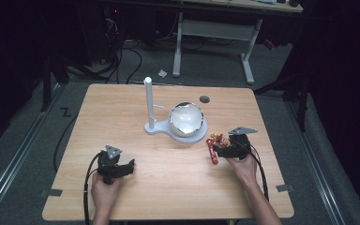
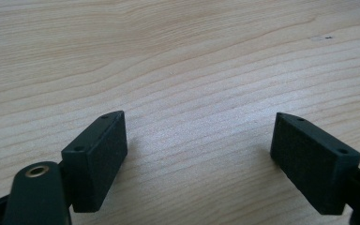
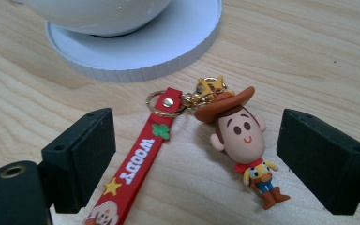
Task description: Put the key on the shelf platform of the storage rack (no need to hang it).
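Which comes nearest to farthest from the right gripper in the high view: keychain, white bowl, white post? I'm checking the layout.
From the right gripper:
1. Keychain, on the table at its jaws.
2. White bowl, up-left on the round base.
3. White post, farther left beyond the bowl.

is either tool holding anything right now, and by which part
Nothing is held. The right tool stands open around the keychain lying on the table; the left tool is open.

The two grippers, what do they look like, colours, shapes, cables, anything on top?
Both are black handheld tools. The left gripper and the right gripper each carry a grey three-cornered plate on top and trail a black cable back along the forearm. Each ends in two blocky black jaw pads with small screw holes. The forearms are bare, with no sleeves in sight.
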The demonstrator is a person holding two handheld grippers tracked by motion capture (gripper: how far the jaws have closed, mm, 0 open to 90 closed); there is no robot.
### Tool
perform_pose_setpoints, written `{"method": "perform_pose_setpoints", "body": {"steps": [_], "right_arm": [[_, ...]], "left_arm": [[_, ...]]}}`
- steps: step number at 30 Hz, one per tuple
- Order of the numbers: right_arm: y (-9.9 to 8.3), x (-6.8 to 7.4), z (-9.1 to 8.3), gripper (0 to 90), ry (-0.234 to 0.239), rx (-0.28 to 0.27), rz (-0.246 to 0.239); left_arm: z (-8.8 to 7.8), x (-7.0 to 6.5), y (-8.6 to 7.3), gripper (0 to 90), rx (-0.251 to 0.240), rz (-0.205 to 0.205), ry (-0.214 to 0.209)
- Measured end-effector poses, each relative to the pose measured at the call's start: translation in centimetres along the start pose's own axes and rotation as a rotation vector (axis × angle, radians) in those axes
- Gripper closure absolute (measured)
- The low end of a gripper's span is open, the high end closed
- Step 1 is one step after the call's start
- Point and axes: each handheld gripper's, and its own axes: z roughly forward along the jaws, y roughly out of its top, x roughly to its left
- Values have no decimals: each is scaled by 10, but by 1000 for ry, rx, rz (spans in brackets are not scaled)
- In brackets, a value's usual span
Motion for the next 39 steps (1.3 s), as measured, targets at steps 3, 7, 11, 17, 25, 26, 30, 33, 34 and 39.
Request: {"method": "perform_pose_setpoints", "body": {"steps": [3,7,11,17,25,26,30,33,34,39], "right_arm": [[0,-3,4,124,-3,4,12],[-1,-6,13,152,-22,23,-2],[-1,-7,17,190,-35,34,-21],[0,-8,27,284,-66,58,-39],[-2,-12,31,445,-64,57,-8],[-2,-12,31,445,-64,57,-8],[-3,-13,30,461,-58,57,-2],[-3,-14,29,464,-48,53,4],[-3,-15,29,464,-42,54,12],[-4,-17,21,467,-26,18,22]], "left_arm": [[0,0,0,192,0,0,0],[0,0,0,192,-1,0,0],[0,0,0,192,0,0,0],[0,0,0,192,0,1,0],[0,0,0,192,-1,2,0],[0,0,0,192,-1,1,0],[0,0,0,192,0,3,0],[0,0,0,192,0,1,0],[0,0,0,192,0,2,0],[0,0,0,192,0,1,0]]}}
